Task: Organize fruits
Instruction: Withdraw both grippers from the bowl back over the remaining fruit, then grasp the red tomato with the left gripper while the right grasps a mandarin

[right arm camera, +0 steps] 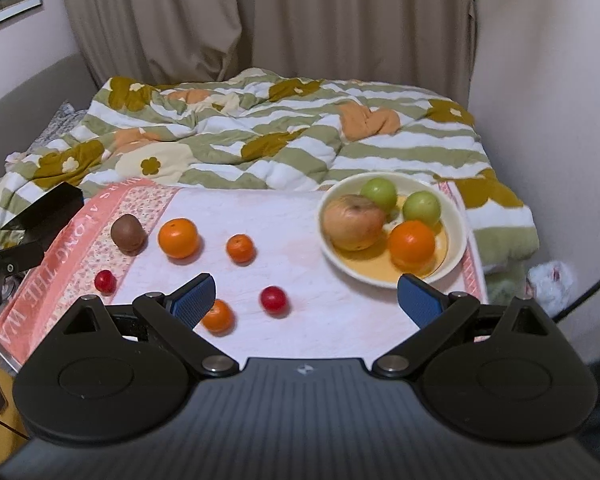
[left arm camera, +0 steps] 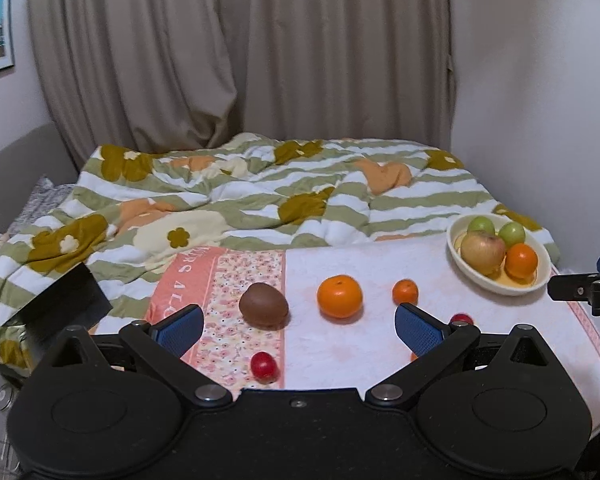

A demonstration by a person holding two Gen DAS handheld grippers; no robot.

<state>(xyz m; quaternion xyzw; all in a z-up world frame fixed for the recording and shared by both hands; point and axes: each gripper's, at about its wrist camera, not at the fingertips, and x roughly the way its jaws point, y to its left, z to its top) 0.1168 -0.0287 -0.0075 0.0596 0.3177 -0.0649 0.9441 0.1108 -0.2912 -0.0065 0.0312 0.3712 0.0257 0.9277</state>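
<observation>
kiwi [left arm camera: 264,305] on cloth [left arm camera: 340,344], long axis 10-to-4 o'clock, at 11 o'clock of left gripper [left arm camera: 299,330] | bowl [right arm camera: 458,236] at 1 o'clock of right gripper [right arm camera: 306,298] | both level, fingers spread, empty

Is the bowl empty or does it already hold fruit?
Partly filled: the bowl holds an apple, an orange and two green fruits; six fruits lie outside.

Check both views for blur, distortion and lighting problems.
Left wrist view: sharp, evenly lit, soft shadows under the big orange; fisheye bends the wall edges. Right wrist view: slight motion smear on the bowl and the small orange; same fisheye bend, dark corners.
</observation>
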